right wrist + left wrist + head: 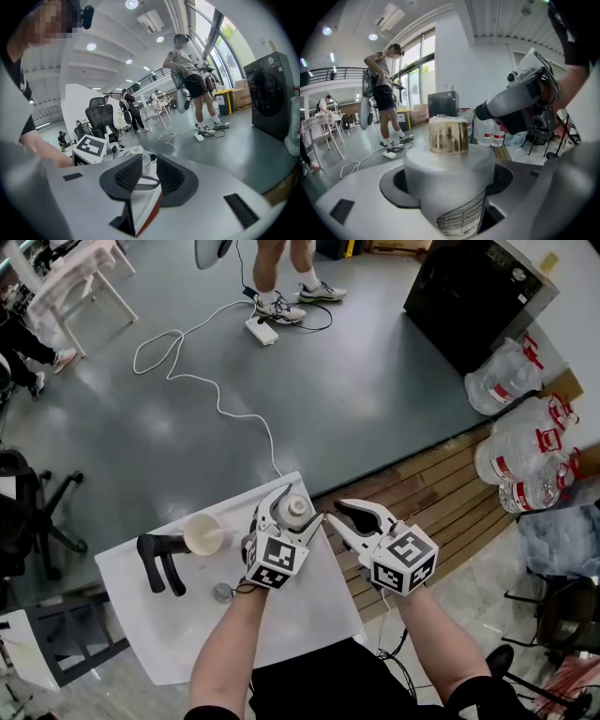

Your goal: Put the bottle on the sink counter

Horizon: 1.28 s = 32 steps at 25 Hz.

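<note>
left gripper (294,510) fingers clenched round bottle (449,168) body below gold cap; looks rigid, smooth, probably slippery, light. right gripper (146,171) fingers slightly parted, empty.

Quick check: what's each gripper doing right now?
Left gripper: jaws shut on the bottle.
Right gripper: jaws slightly apart, nothing between them.
</note>
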### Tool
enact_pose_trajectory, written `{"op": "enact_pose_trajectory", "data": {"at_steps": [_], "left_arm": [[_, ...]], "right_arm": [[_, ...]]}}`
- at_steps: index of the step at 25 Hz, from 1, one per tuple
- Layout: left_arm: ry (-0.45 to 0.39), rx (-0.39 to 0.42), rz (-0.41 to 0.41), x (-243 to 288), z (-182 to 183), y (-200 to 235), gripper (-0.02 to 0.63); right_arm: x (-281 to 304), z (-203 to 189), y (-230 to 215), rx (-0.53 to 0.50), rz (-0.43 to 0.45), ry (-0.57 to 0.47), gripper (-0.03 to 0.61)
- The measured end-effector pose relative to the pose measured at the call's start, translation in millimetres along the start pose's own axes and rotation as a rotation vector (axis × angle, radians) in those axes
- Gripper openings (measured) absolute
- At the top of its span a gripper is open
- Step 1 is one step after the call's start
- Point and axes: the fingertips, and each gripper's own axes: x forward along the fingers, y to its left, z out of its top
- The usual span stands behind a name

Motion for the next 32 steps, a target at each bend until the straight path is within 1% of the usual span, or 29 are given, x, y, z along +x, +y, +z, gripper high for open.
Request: {"op": "enact_pose_trajectory", "data": {"at_steps": [3,14,18,32], "left_arm": [[0.001,0.013,0.009,-1,-2,-1,0.327],[0.027,-0.023,0.017,-5,-5,1,0.327],[0.037,-0.022,0.019,-10,-10,0,0.327],[0.097,-0.051,0.001,-22,-22,-1,0.327]], "right_arm": [[-2,-5,1,0.001,0.0,0.009,0.109],[-10,-4,-3,0.005,-0.005,0.009,0.107],[-12,-8,-3,0.012,-0.009,0.013,0.107],[-19,-8,-2,0.028,-0.023,0.009,0.104]]}}
